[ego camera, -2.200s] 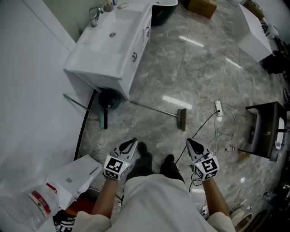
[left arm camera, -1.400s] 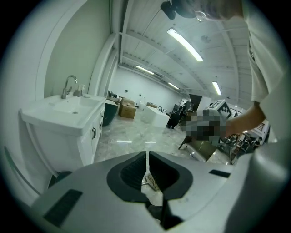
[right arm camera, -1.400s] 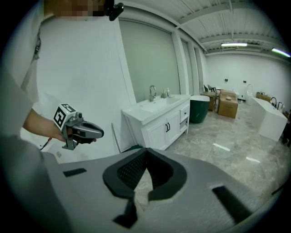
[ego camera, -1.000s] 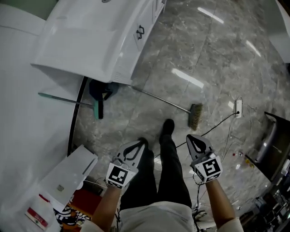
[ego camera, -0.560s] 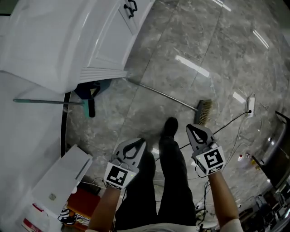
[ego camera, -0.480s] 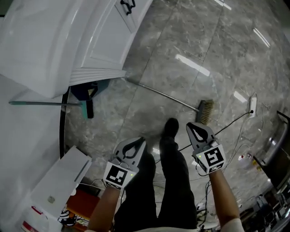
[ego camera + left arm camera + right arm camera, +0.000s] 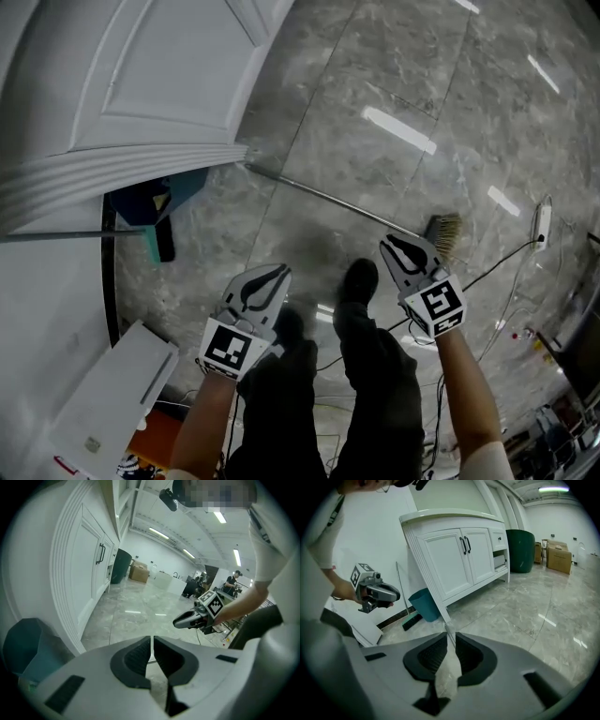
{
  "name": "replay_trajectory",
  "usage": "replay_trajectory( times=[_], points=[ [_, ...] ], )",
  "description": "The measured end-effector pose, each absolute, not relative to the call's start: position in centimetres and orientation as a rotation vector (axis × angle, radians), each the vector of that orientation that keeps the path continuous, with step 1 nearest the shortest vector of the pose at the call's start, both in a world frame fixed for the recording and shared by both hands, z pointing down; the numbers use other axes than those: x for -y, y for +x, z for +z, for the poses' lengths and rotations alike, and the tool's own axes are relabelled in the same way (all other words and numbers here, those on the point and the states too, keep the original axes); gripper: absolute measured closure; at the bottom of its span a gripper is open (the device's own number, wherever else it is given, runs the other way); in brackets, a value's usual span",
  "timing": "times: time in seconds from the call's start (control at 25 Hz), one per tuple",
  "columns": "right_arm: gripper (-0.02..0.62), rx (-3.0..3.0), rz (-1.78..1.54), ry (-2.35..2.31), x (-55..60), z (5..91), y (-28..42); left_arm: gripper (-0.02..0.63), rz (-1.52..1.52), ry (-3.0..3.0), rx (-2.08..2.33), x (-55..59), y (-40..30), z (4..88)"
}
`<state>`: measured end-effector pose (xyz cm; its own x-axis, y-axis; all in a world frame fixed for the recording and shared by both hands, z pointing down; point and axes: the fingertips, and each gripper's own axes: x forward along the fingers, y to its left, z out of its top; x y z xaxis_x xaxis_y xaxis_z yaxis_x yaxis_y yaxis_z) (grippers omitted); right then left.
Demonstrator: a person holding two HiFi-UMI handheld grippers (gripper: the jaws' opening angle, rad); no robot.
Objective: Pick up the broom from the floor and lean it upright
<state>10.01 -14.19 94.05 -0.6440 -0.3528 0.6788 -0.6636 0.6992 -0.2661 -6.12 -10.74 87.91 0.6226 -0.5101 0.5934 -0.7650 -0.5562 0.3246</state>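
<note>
Long broom (image 7: 337, 199), metal handle and straw-coloured bristles, lies on grey marble floor (image 7: 394, 56); left gripper (image 7: 279, 271) closed, empty; right gripper (image 7: 387, 244) jaws just opened slightly, holding nothing

The floor (image 7: 403, 84) was polished grey stone-look tile, glossy with bright reflected streaks. At 10 o'clock the cabinet (image 7: 141, 84) wore smooth white paint. The broom (image 7: 328, 195) had a thin metal handle and coarse straw-coloured bristles. The left gripper (image 7: 281, 271) and right gripper (image 7: 386, 243) had matt grey plastic shells, ribbed black pads.
</note>
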Motion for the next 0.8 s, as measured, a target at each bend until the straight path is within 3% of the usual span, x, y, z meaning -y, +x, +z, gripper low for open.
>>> replay_trajectory(
  times=[0.8],
  points=[
    [0.476,2.308,0.537,0.494,12.3,118.5,8.2,0.584,0.660,2.570,0.637,13.8,-6.3,107.2]
  ],
)
